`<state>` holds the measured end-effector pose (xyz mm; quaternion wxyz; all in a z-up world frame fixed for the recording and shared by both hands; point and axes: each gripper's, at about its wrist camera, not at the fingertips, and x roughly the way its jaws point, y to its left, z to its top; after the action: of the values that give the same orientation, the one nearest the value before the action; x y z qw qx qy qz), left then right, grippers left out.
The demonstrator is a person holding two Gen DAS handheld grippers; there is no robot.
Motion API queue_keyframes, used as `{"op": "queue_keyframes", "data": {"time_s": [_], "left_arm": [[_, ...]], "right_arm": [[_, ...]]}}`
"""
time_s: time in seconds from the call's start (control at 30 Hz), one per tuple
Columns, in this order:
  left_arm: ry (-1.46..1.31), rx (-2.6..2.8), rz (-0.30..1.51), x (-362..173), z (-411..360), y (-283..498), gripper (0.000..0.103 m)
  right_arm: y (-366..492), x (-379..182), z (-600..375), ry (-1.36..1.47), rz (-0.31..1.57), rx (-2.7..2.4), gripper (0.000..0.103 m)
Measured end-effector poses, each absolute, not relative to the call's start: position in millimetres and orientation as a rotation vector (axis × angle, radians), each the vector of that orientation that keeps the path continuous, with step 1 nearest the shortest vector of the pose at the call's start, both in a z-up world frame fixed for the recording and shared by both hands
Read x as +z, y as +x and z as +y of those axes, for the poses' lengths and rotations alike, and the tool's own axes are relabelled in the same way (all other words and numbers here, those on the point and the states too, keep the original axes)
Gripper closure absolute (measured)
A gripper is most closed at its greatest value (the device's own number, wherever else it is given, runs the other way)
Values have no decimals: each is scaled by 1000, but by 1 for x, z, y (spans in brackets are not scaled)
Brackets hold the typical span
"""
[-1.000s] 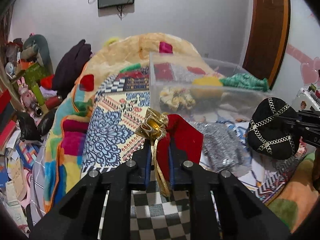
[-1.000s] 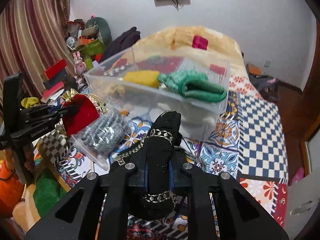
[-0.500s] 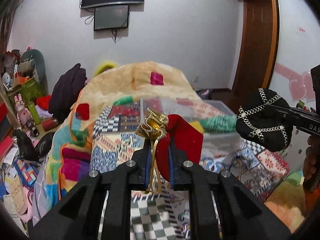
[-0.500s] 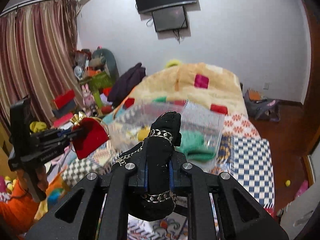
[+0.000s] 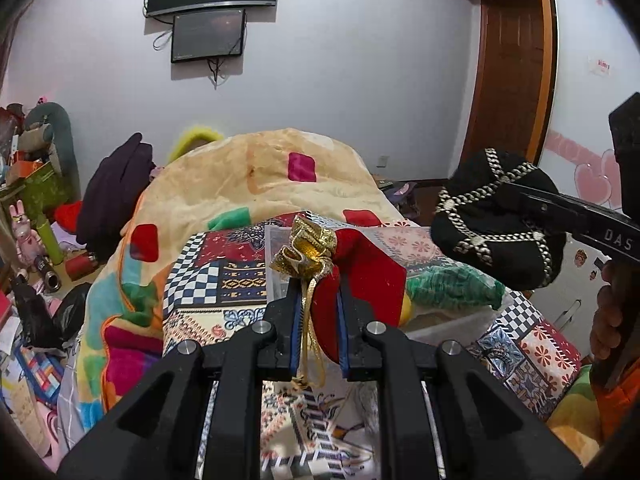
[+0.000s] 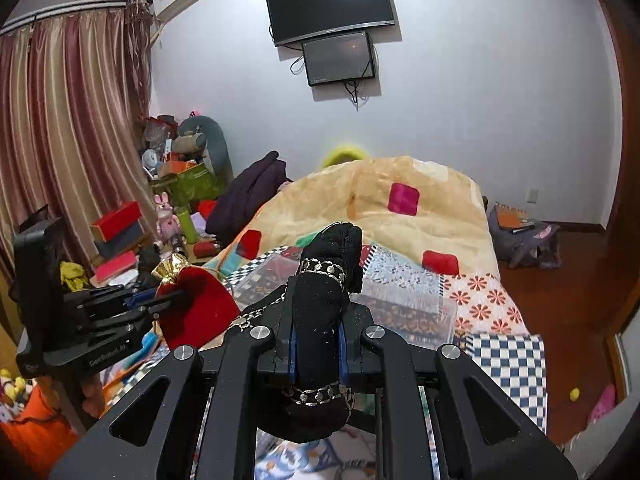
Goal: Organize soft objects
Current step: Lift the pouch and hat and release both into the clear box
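My left gripper (image 5: 318,300) is shut on a red velvet pouch with a gold top (image 5: 360,276) and holds it up over the bed; the pouch also shows in the right wrist view (image 6: 196,304). My right gripper (image 6: 316,312) is shut on a black fabric piece with silver chains (image 6: 324,296), seen in the left wrist view (image 5: 496,220) raised at the right. A clear plastic bin (image 6: 404,300) sits on the bed below both, with a green knit item (image 5: 452,284) and a yellow item (image 5: 406,312) inside.
The bed carries a patchwork quilt (image 5: 216,276) and a cream blanket heap (image 5: 260,176). Boxes, toys and clutter (image 6: 160,208) stand at the left by the curtain. Two screens (image 6: 332,20) hang on the far wall. A wooden door (image 5: 512,60) is at the right.
Both grippers have risen with their items and tilted upward; the bin and the silver mesh bag have dropped low or out of view.
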<state>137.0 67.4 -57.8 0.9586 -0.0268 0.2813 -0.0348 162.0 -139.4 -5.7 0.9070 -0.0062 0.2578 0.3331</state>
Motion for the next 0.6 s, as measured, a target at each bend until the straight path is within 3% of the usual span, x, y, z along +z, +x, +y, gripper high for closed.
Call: {"op": "queue_keyframes", "data": {"time_s": [0.6], "left_arm": [[-48,-109,704,-97,54,206,89]], "right_arm": [[198,-62,-125,-107,690,637,88]]}}
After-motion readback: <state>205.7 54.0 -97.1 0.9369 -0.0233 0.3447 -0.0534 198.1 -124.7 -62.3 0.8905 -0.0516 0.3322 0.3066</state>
